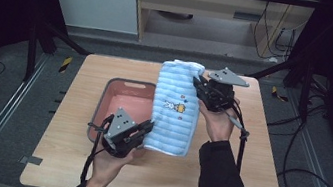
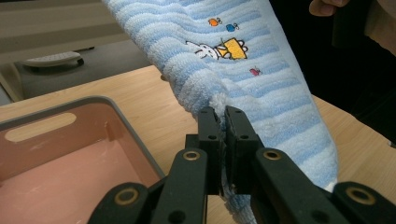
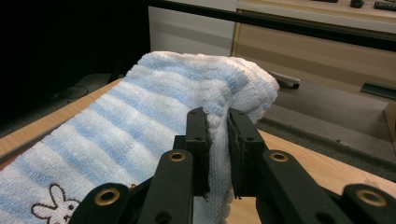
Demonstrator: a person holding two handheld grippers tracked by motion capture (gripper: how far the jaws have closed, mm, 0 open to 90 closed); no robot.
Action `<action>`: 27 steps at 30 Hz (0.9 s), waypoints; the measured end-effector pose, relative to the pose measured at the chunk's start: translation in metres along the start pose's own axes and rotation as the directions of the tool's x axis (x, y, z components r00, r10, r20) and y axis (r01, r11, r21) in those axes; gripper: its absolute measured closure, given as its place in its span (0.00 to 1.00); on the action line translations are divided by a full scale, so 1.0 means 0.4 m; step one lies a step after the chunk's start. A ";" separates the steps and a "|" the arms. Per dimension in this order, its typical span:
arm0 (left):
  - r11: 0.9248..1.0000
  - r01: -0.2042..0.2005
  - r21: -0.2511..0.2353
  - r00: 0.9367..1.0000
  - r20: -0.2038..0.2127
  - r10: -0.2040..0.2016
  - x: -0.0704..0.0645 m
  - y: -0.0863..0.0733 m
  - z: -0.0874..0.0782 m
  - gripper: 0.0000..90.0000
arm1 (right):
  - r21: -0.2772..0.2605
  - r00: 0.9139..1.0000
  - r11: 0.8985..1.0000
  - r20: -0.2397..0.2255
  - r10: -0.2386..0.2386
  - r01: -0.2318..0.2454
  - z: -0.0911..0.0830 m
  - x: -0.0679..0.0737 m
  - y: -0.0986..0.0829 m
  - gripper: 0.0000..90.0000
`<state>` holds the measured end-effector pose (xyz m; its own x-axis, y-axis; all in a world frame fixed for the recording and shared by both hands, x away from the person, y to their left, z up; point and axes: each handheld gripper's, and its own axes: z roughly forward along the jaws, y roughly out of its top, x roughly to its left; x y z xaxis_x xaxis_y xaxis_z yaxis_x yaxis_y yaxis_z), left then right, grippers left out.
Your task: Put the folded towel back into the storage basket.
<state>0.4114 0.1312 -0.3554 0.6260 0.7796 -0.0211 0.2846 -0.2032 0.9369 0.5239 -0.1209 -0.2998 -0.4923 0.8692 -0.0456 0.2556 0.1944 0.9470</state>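
My left fingers (image 2: 223, 122) clamped on the near corner of the blue striped towel (image 1: 175, 106), right fingers (image 3: 218, 122) clamped on its far edge. Towel stretched between the two, lifted off the worktop (image 1: 256, 153). Pink basin (image 1: 125, 98) sits just left of my left fingers

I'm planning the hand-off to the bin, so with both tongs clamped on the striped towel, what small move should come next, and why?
Probably carry the towel leftward until it is over the pink bin. Both the left tongs and right tongs are shut on its edges, holding it stretched and lifted, partly over the bin's right rim, and the bin looks empty. Keep both grips until it is centred.
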 end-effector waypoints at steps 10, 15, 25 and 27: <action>1.000 0.014 -0.008 0.999 -0.028 -0.014 0.041 -0.004 -0.030 0.95 | -0.001 1.000 1.000 -0.023 -0.012 0.012 0.043 0.043 0.025 0.89; 1.000 0.027 -0.015 0.999 -0.042 -0.027 0.063 -0.011 -0.046 0.95 | -0.004 0.999 1.000 -0.035 -0.018 0.017 0.062 0.063 0.034 0.89; 0.999 0.045 -0.021 0.997 -0.062 -0.047 0.100 -0.018 -0.069 0.95 | 0.000 0.998 1.000 -0.059 -0.021 0.021 0.108 0.102 0.048 0.89; 0.998 0.051 -0.022 0.996 -0.066 -0.052 0.108 -0.021 -0.072 0.95 | 0.001 0.998 1.000 -0.063 -0.025 0.025 0.119 0.110 0.050 0.89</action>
<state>0.4151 0.1836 -0.3539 0.5606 0.8268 -0.0467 0.2998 -0.1501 0.9421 0.5470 -0.0573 -0.2980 -0.5501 0.8337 -0.0489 0.2437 0.2163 0.9454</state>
